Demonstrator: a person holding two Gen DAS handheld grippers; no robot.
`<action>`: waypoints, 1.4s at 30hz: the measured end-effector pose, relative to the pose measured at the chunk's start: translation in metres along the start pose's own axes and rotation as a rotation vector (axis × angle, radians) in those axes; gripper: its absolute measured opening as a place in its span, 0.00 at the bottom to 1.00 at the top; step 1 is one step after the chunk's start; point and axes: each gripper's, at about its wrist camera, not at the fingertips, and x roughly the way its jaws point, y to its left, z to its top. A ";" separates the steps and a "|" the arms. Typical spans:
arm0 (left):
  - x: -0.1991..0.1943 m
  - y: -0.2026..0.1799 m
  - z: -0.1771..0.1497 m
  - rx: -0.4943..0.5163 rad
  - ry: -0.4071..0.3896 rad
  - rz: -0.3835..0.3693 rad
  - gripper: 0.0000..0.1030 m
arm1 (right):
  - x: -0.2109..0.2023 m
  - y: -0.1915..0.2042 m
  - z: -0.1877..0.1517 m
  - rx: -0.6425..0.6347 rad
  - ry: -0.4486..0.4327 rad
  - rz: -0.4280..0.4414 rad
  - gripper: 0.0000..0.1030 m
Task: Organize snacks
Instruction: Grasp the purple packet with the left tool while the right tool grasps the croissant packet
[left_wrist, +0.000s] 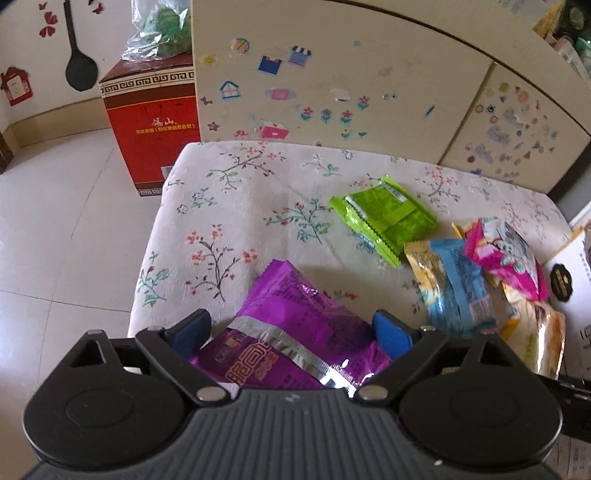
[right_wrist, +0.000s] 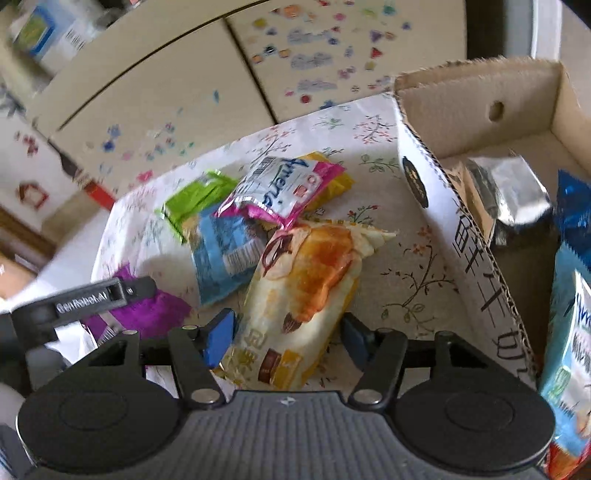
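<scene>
I am taking the cardboard box (right_wrist: 476, 236) as my landmark; it is sitting at the right edge of the flowered tablecloth (left_wrist: 236, 206), and several packets are already lying inside it.

I am working the right gripper (right_wrist: 288, 334) over the yellow bread packet (right_wrist: 306, 288), the loose snack nearest the box wall. Its long axis is running straight away from the claw, roughly parallel to that wall, so the 2 blue pads are bracketing it across its narrow width. The left pad is looking as if it is touching the wrapper; the right pad is sitting just beside it, so I am judging the jaws as not yet clamped. From here the box is lying just to the right of the packet.

I am holding the left gripper (left_wrist: 291, 330) farther from the box, jaws spread wide around the purple packet (left_wrist: 295, 332), which is lying diagonally between the pads without being squeezed.

Green (left_wrist: 380, 218), blue (left_wrist: 458, 284) and pink (left_wrist: 506, 258) packets are waiting beyond.
</scene>
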 end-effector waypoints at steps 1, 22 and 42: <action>-0.001 0.000 0.000 0.004 0.003 -0.008 0.91 | 0.001 -0.001 0.000 0.010 0.003 0.001 0.68; -0.016 0.016 -0.004 -0.193 0.124 -0.060 0.94 | 0.008 0.003 -0.001 0.018 0.001 0.008 0.80; -0.029 -0.015 -0.025 0.079 -0.012 -0.097 0.57 | 0.002 -0.003 -0.004 0.018 -0.025 0.005 0.54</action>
